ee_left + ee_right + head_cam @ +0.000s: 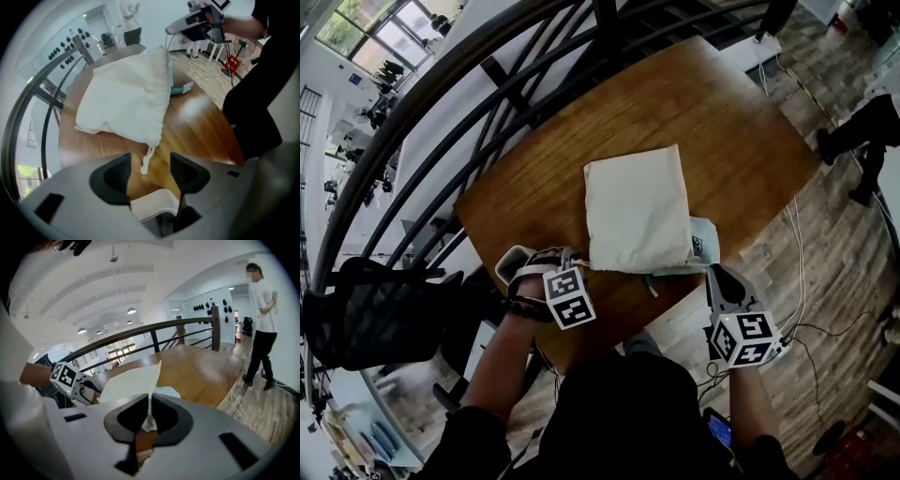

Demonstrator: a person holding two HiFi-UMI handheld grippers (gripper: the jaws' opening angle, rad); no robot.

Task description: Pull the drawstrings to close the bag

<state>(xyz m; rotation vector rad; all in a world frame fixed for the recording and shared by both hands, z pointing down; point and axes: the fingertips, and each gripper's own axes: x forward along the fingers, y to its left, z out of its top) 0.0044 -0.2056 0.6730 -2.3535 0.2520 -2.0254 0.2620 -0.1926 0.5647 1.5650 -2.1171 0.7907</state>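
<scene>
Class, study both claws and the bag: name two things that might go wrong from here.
1. The open left claw has only the short knotted cord end between its jaws; closing may miss it.
2. The right claw is shut on the other drawstring; pulling alone might drag the bag across the table instead of cinching it.

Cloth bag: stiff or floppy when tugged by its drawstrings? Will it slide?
Probably floppy: the cloth bag sags and creases at its gathered mouth. Likely light, so it may slide on the smooth wooden table. The thin drawstring lies limp.
</scene>
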